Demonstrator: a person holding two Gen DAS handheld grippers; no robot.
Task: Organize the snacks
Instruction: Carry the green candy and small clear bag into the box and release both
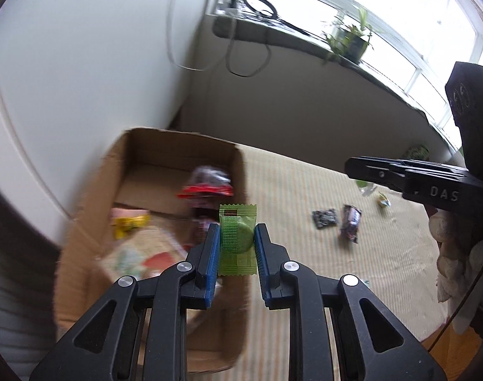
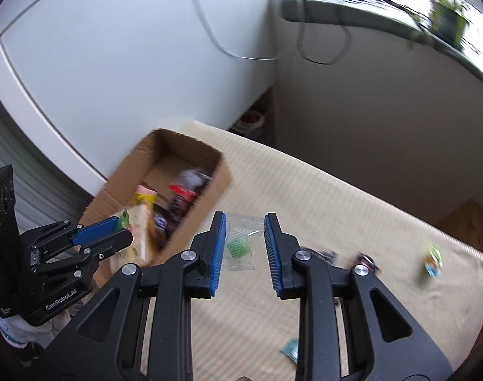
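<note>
My left gripper [image 1: 237, 228] is shut on a green snack packet [image 1: 236, 244], held upright above the near right wall of an open cardboard box [image 1: 92, 209]. Several snacks [image 1: 206, 187] lie blurred inside the box. In the right wrist view my right gripper [image 2: 245, 219] is shut on a clear packet with a green sweet inside [image 2: 239, 246], above the striped cloth just right of the box [image 2: 120, 184]. The left gripper [image 2: 124, 230] shows there at the left with its green packet [image 2: 124, 219]. The right gripper [image 1: 352, 166] reaches in from the right in the left wrist view.
Loose packets lie on the striped cloth: two dark ones [image 1: 325, 219] [image 1: 351, 225], a small light one [image 1: 383, 200], a colourful one [image 2: 432, 260] and a teal one [image 2: 290, 350]. A white wall stands behind the box. A window ledge holds a plant [image 1: 352, 39] and cables [image 1: 260, 6].
</note>
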